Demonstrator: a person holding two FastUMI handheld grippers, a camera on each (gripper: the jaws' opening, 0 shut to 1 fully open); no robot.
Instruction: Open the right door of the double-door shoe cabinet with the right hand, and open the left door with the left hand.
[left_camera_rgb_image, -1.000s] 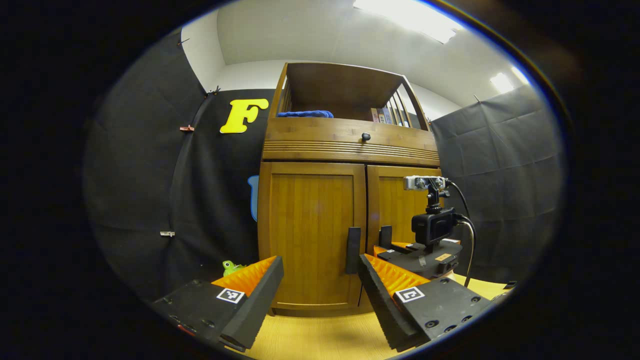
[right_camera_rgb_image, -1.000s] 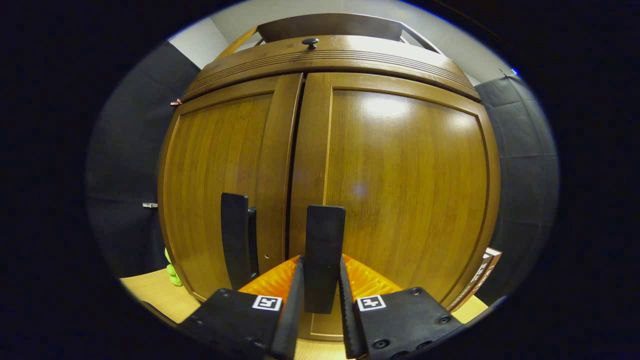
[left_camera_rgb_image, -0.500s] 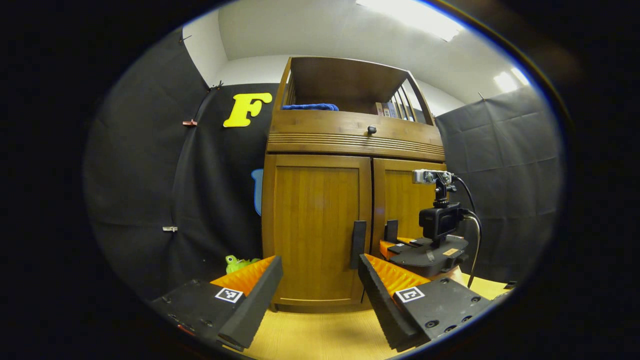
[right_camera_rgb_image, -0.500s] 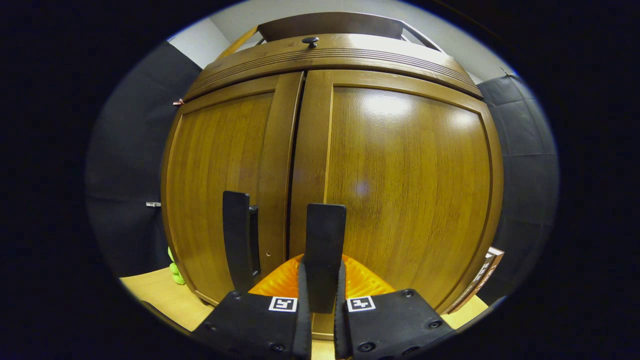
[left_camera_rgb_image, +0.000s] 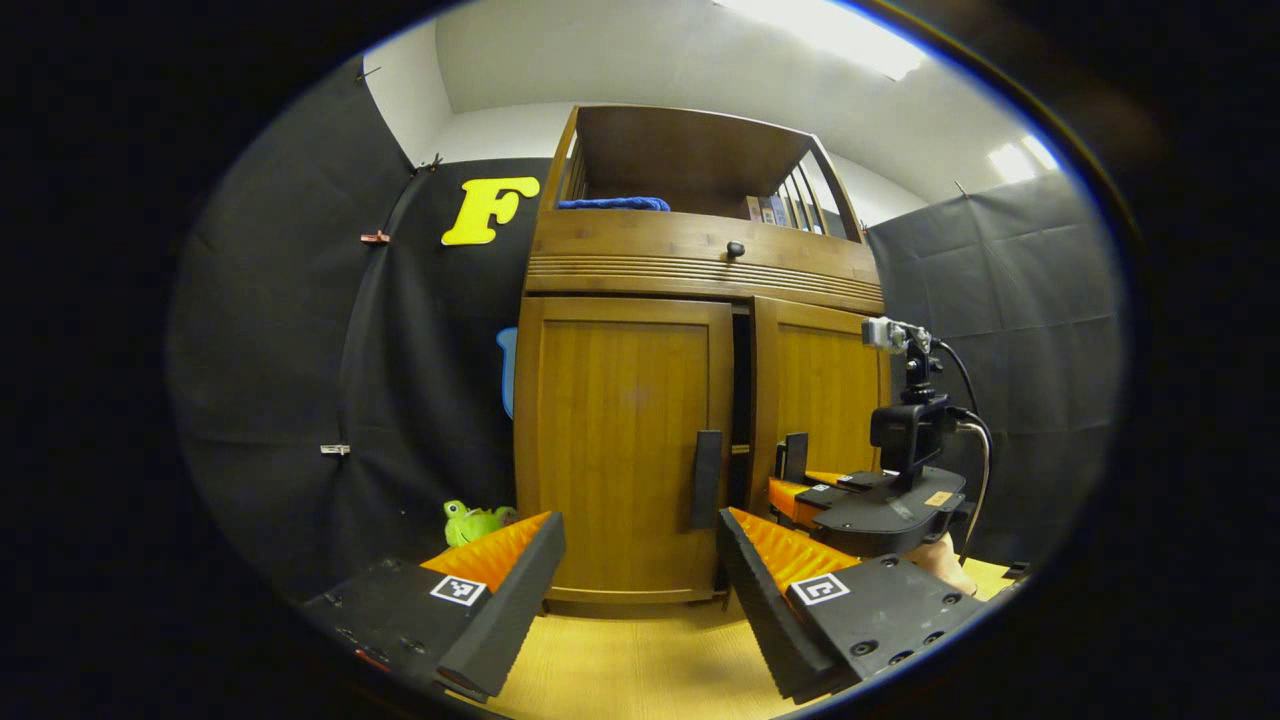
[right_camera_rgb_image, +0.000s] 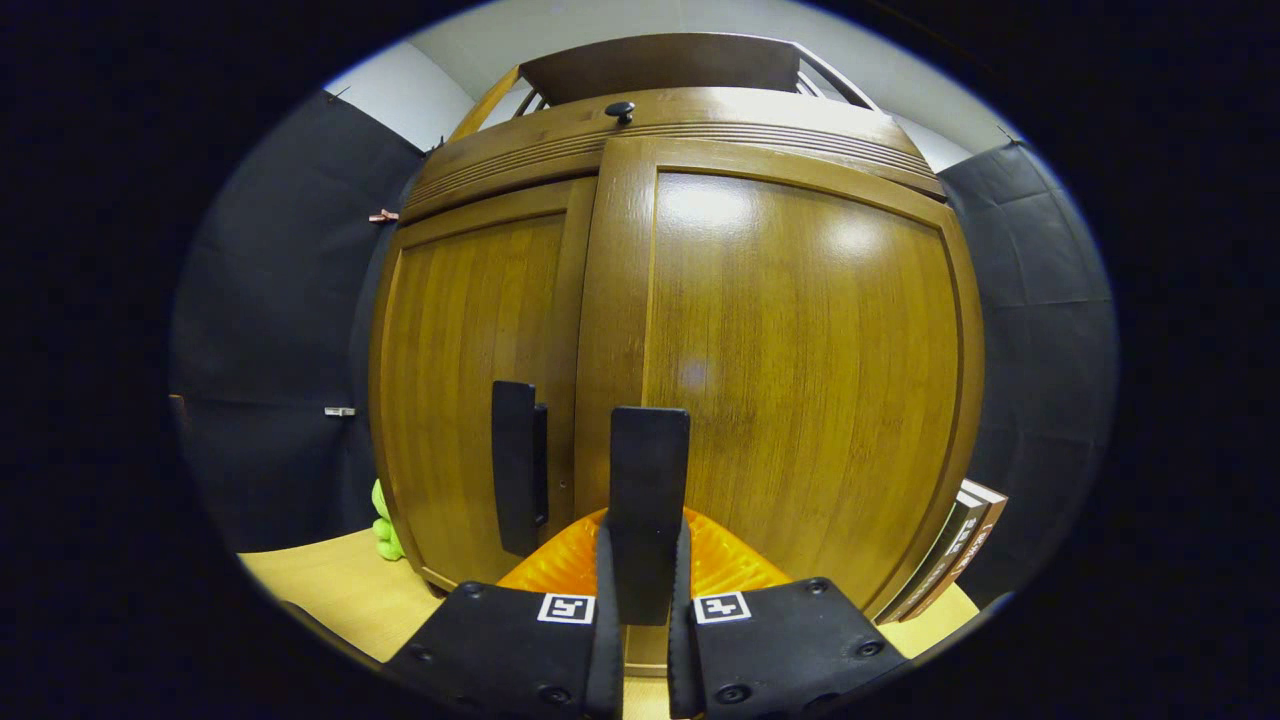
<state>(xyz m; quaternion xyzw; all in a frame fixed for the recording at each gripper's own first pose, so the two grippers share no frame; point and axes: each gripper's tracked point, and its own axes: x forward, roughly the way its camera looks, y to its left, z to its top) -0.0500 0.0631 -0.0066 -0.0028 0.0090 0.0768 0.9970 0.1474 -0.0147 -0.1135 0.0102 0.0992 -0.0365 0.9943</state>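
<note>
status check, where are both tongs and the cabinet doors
Right tongs shut on right door handle, right door cracked open. Left tongs open, short of left door handle. Nothing in the way.

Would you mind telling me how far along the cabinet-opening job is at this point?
Done: the right gripper is shut on the right door handle. In hand: the right door is ajar, a dark gap showing. Left: swing it wide, then the open left gripper must take the left door handle.
</note>
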